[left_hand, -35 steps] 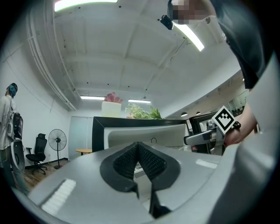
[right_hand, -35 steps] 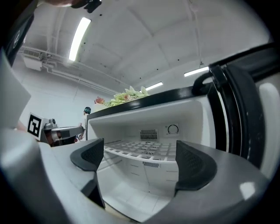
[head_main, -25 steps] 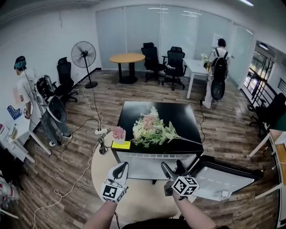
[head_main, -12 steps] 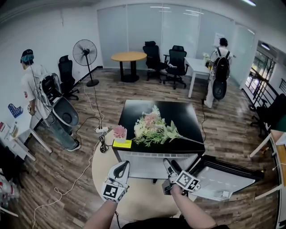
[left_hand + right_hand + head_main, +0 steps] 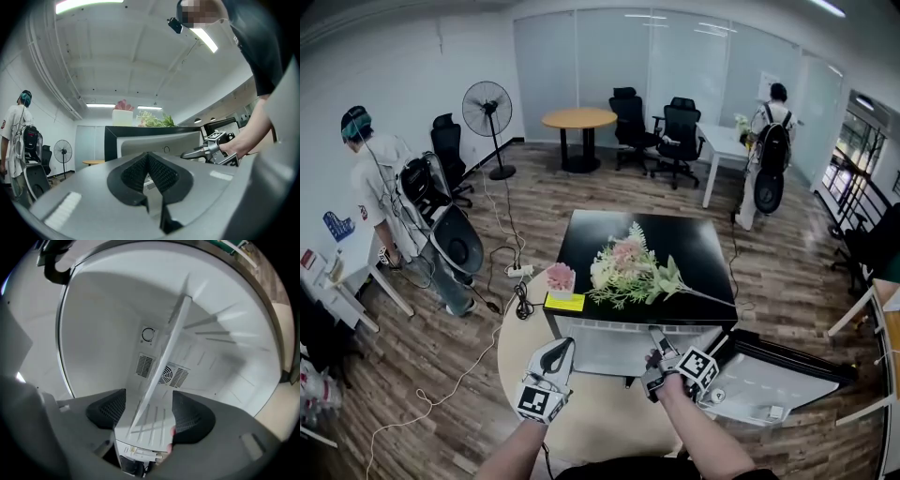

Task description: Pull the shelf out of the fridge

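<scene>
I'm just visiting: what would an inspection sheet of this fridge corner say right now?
Surface: wood floor; fridge on a pale round base.
Job's things: door open; shelf inside fridge.
Clutter: flowers, pink pot, yellow pad on fridge top.
Grippers: left gripper shut, empty; right gripper open, jaws have just been closing, shelf edge between them.
Cables: power strip, loose cable on floor.
Surroundings: fan, round table, chairs, person at left, person at back.

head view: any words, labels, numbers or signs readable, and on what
No text reads clearly.
Left marker cube, right marker cube: black-and-white square patterns, no words.
Yellow item on fridge: too small to read.
Blue sign at left: too blurred.
</scene>
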`<act>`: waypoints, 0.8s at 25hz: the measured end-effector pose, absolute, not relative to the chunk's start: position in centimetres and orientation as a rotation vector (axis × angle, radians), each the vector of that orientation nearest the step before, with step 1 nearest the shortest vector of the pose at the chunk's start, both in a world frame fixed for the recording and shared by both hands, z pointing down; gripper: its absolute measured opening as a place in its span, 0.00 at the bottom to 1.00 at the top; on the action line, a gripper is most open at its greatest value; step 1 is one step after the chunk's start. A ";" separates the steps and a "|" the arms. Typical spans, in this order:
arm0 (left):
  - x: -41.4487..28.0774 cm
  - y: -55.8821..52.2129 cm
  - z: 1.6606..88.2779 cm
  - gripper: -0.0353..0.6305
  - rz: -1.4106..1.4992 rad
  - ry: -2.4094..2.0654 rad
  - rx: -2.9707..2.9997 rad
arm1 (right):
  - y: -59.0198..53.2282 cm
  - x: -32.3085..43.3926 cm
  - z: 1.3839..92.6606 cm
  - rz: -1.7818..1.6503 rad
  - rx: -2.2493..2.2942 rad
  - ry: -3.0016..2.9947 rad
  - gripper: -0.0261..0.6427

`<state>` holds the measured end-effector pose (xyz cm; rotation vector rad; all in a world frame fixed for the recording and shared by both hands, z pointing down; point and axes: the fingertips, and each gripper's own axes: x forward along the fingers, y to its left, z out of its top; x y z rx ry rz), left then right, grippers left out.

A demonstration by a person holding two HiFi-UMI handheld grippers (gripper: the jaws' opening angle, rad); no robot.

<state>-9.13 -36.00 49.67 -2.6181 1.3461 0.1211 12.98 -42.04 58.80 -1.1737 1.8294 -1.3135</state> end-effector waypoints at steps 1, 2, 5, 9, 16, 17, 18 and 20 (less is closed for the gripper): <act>-9.2 -36.0 49.7 0.05 0.120 1.346 -2.619 | -42.2 13.0 59.0 -1.326 -1.165 1.813 0.52; -9.2 -36.0 49.7 0.05 0.118 1.349 -2.619 | -42.4 13.0 59.2 -1.338 -1.157 1.798 0.51; -9.3 -36.0 49.8 0.05 0.109 1.361 -2.618 | -42.9 13.0 59.7 -1.371 -1.144 1.754 0.50; -9.1 -35.9 49.9 0.05 0.114 1.341 -2.621 | -43.3 13.1 60.3 -1.409 -1.131 1.687 0.46; -9.3 -35.9 49.9 0.05 0.094 1.342 -2.614 | -44.1 13.3 61.1 -1.455 -1.074 1.587 0.36; -9.2 -35.9 49.8 0.05 0.093 1.341 -2.614 | -44.2 13.3 61.0 -1.458 -1.068 1.579 0.34; -9.3 -35.9 49.8 0.05 0.093 1.342 -2.614 | -44.2 13.2 60.9 -1.460 -1.063 1.574 0.34; -9.3 -36.0 49.8 0.05 0.096 1.349 -2.615 | -44.3 13.2 60.9 -1.473 -1.062 1.558 0.32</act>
